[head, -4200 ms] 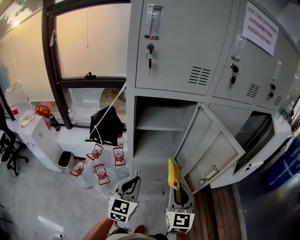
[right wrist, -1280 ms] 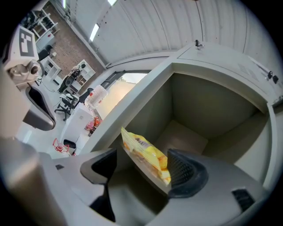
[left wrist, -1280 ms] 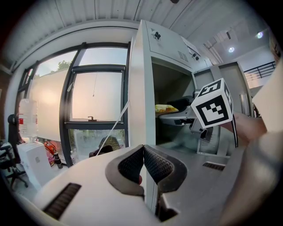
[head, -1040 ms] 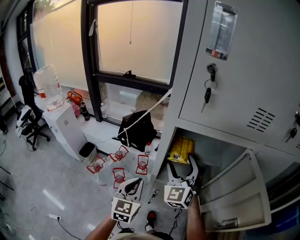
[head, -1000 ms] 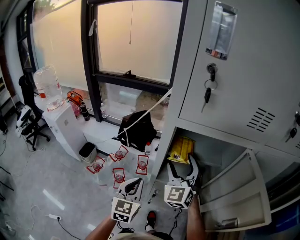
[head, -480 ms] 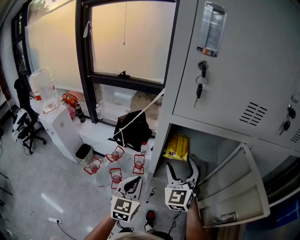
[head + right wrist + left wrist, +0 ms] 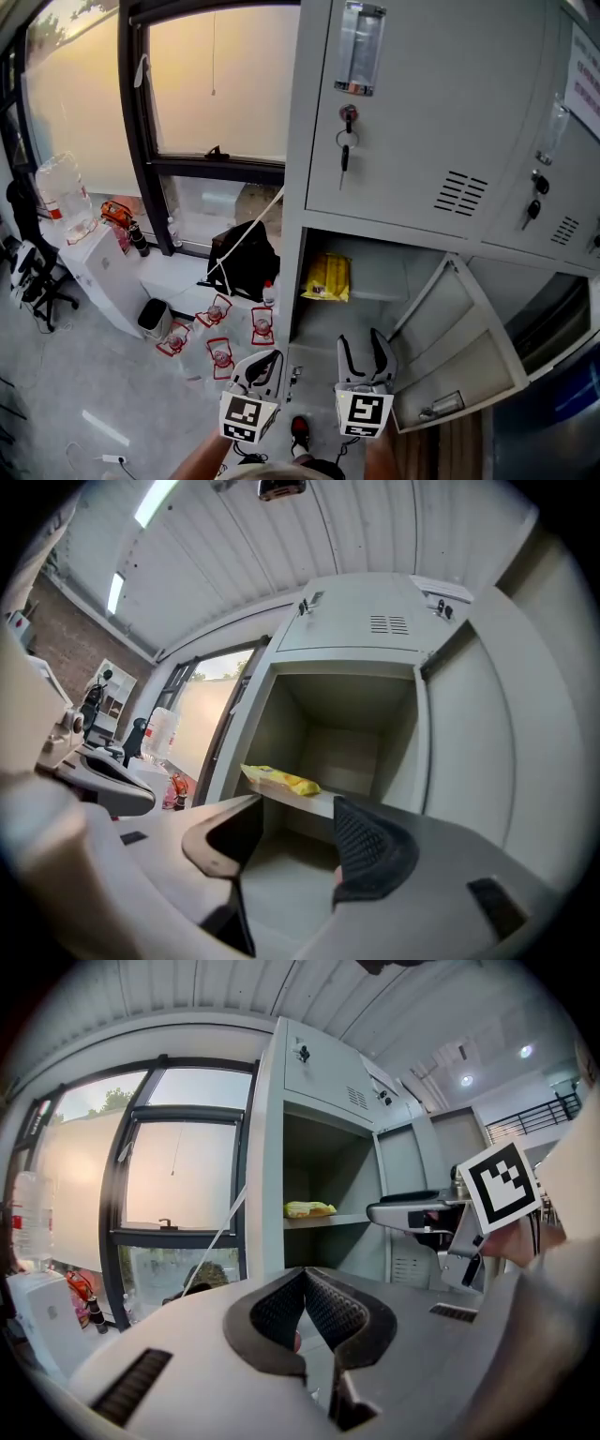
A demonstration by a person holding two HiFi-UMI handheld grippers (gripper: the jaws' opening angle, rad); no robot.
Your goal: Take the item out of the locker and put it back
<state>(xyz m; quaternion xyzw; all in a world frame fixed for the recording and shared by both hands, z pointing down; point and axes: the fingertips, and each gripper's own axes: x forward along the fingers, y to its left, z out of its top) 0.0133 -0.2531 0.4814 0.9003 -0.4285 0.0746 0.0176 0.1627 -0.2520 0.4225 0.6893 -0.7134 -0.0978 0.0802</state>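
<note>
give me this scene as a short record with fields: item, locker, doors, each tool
item: yellow packet, lying at the left end of the shelf in the open locker
locker door: swung open to the right
upper locker door: shut, keys hanging in its lock
left tool: jaws together, nothing held, outside the locker
right tool: jaws apart and closing, nothing between them, below the shelf, clear of the packet
</note>
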